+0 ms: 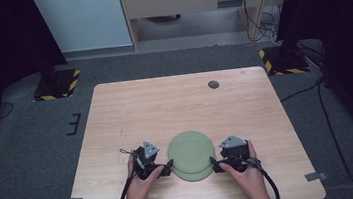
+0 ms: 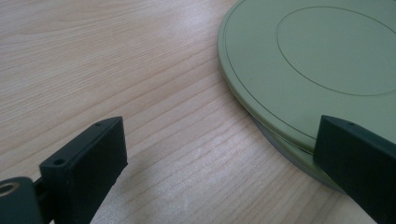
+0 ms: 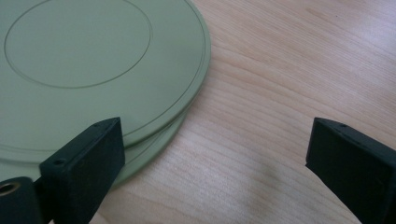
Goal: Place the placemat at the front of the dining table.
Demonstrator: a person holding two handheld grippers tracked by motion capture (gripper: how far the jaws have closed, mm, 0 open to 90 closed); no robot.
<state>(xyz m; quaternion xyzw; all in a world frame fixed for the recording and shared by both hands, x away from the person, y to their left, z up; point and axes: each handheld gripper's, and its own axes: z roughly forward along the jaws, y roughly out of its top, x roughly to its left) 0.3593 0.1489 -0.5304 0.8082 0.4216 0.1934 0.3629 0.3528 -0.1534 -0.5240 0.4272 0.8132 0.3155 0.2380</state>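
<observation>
Two pale green plates (image 1: 191,155) lie stacked upside down at the lower middle of the frame in the high view, on the near part of the wooden surface (image 1: 180,104). The top one sits slightly off centre, so a crescent of the lower plate (image 2: 299,161) peeks out along the near edge.

Both look like hard moulded plastic: matte, smooth, with a raised foot ring and a fine groove near the rim. They will likely be light and stiff, not fragile, but slick. The thin rim is the only real place to take hold, and a pinch there could easily catch both plates at once or slide off the bevel.

The left gripper (image 1: 168,168) waits just left of the stack and the right gripper (image 1: 214,164) just right of it, each held in a hand. In the left gripper view the fingers (image 2: 88,158) are spread wide and hold nothing, with the stack's edge at the right of the frame. In the right gripper view the fingers (image 3: 86,158) are equally wide apart and empty, with the rim by the left one.
</observation>
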